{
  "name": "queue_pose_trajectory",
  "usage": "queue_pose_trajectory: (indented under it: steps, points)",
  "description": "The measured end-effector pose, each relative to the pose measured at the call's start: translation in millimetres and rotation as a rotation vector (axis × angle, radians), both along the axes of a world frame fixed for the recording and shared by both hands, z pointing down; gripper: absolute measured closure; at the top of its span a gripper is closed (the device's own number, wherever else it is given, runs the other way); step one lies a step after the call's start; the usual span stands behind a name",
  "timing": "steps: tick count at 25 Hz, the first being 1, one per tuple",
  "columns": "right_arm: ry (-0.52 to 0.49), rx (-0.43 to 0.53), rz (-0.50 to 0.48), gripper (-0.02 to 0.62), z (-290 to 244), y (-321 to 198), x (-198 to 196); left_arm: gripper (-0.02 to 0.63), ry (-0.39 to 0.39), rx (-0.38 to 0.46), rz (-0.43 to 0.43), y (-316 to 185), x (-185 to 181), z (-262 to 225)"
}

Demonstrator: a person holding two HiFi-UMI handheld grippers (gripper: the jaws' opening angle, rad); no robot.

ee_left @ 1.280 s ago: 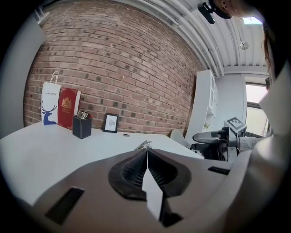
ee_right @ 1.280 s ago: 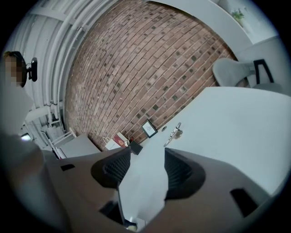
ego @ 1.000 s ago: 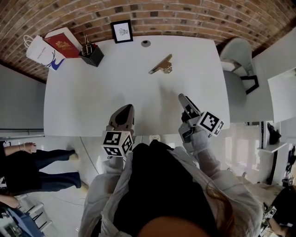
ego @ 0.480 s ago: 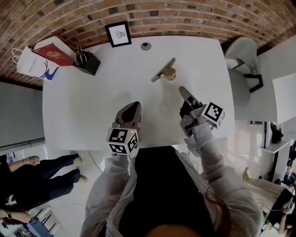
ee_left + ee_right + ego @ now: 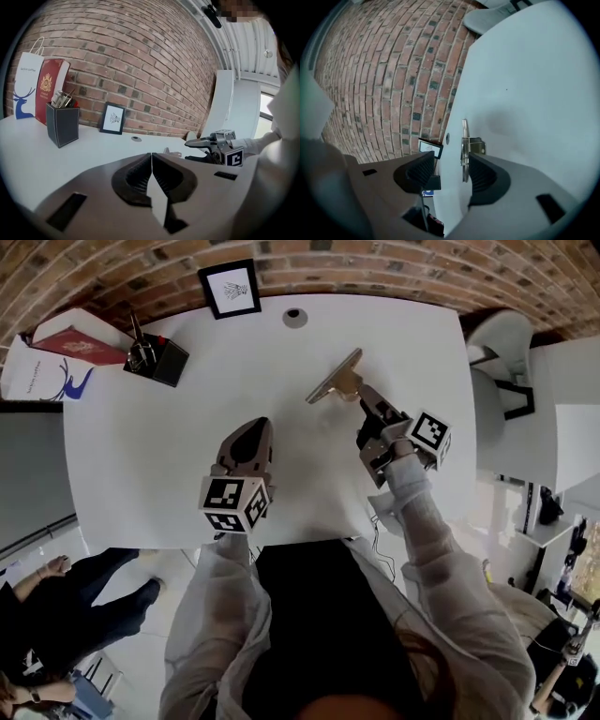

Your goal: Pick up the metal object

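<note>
The metal object point(image 5: 336, 381), a brass-coloured flat bar with a small bracket, lies on the white table point(image 5: 169, 465) towards the far right. My right gripper point(image 5: 367, 401) is open and rolled on its side, its tips just short of the object's near end. In the right gripper view the object point(image 5: 465, 143) stands just ahead of the jaws point(image 5: 451, 160), close to the right one, with nothing between them. My left gripper point(image 5: 251, 430) rests mid-table, shut and empty; its tips meet point(image 5: 151, 155). The left gripper view also shows the object point(image 5: 171, 152) and the right gripper point(image 5: 206, 143).
Along the far edge by the brick wall stand a black pen holder point(image 5: 157, 359), a framed picture point(image 5: 231, 288), a red book point(image 5: 77, 343) and a white bag point(image 5: 33, 381). A cable hole point(image 5: 294, 318) sits mid-back. A chair point(image 5: 502, 343) is at the right; a person point(image 5: 75, 615) stands at the lower left.
My right gripper has moved forward across the table up to the metal object's near end. The left gripper has stayed about where it was, shut.
</note>
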State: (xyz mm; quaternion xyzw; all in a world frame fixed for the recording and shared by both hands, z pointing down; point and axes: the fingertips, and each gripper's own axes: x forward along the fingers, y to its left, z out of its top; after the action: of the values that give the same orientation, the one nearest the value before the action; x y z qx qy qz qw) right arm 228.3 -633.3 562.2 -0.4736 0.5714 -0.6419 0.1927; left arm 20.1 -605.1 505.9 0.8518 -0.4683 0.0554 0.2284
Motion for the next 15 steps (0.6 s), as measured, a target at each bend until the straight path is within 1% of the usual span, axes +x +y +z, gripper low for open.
queue_pose_trajectory:
  steps: [2,5,8,9,11,13,14,15]
  points:
    - [-0.01,-0.014,0.0,0.357,4.7,-8.8,-2.5,0.589,-0.006,-0.01,-0.013,-8.1,-4.7,5.4]
    - [0.022,-0.034,-0.012,0.359,12.3,-17.7,-6.7,0.589,-0.007,-0.027,-0.04,-17.0,-14.6,12.2]
    - [0.031,-0.063,-0.007,0.384,20.4,-21.1,-8.5,0.589,0.013,-0.044,-0.068,-22.5,-21.4,16.1]
    - [0.036,-0.077,0.0,0.401,23.7,-21.2,-8.1,0.589,0.018,-0.048,-0.073,-23.5,-23.1,17.3]
    - [0.05,-0.1,0.012,0.458,30.4,-21.1,-6.1,0.588,0.019,-0.052,-0.076,-24.0,-24.9,19.0]
    - [0.067,-0.112,0.015,0.477,35.3,-21.5,-3.4,0.589,0.017,-0.055,-0.073,-23.5,-25.5,20.8]
    - [0.072,-0.113,0.017,0.505,36.2,-22.0,-2.5,0.589,0.016,-0.057,-0.073,-23.1,-26.2,22.2]
    - [0.071,-0.109,0.021,0.519,35.4,-22.9,-2.4,0.589,0.015,-0.061,-0.076,-22.7,-27.3,23.7]
